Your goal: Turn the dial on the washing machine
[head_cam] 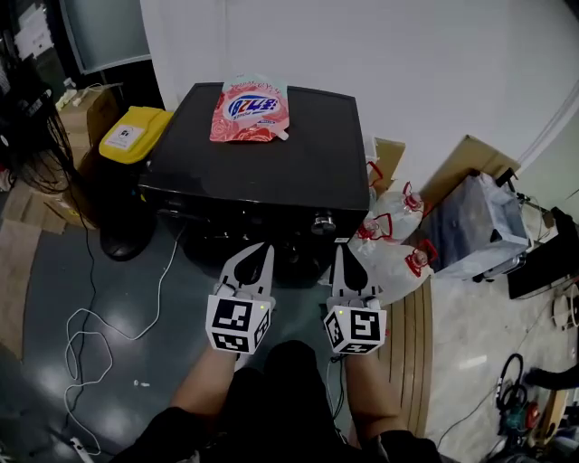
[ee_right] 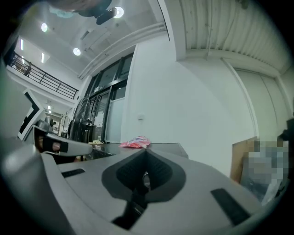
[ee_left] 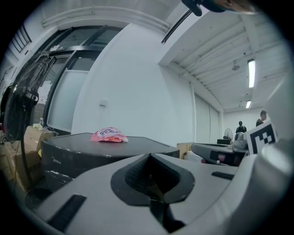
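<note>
Left hand-held gripper (head_cam: 263, 248) clenched, empty | right hand-held gripper (head_cam: 345, 249) clenched | dial (head_cam: 323, 223) dim in shadow

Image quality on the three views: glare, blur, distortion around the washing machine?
Head view: sharp, evenly lit; washing machine front dark, dial marked by a small highlight. Left gripper view: strong fisheye, black corners, ceiling lamp blown out. Right gripper view: same fisheye, spotlights flare top left.

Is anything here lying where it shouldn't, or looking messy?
Nothing looks spilled or broken. A pink pouch lies flat and a little crooked on top of the black washing machine, white tied bags slump in a heap on the floor beside it, and a loose white cable snakes across the floor.
</note>
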A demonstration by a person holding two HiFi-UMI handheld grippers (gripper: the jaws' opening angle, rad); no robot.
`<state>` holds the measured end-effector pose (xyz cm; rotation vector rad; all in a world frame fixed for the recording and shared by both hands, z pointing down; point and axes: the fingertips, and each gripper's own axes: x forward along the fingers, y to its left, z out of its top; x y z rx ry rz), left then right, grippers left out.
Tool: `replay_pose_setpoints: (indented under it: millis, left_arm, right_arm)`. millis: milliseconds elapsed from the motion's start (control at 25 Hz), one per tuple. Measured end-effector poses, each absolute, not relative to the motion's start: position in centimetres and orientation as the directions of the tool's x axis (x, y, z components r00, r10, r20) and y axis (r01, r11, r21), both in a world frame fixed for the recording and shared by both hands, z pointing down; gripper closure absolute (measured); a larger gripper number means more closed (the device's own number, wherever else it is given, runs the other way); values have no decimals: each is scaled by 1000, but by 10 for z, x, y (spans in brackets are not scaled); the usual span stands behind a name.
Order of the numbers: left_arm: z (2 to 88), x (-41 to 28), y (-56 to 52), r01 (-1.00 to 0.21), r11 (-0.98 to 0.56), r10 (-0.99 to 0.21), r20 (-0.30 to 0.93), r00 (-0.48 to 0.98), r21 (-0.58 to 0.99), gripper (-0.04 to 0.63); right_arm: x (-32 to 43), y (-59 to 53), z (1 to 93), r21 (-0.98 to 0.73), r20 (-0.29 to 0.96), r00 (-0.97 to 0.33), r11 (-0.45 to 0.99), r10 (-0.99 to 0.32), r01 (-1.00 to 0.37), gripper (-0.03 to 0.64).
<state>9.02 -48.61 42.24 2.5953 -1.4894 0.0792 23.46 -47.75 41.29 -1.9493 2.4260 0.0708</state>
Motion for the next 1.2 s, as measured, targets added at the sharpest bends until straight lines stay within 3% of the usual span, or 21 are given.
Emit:
replay_pose_setpoints:
  millis: [400,720,920,1200]
  left_arm:
    - [571,66,-472,-870,-490,-871,14,491,47,588]
    - [624,49,-417,-859,-510,-859,13,511,39,588]
    - [619,37,-400,-857,-514,-858,-3,514,31,588]
    - [615,26,-396,-860,-509,-861,-22,508,42,588]
  right_arm:
    - [232,-470,550,22,-192,-158,157,-969,-987,614]
    - [215,-442,587,69,-207,-150,139,-967,-988,603]
    - [203,-447,576,148,-211,-164,135,-963,-980,526]
    - [203,-472,555,408,-147,-176,103,-973,-907,450]
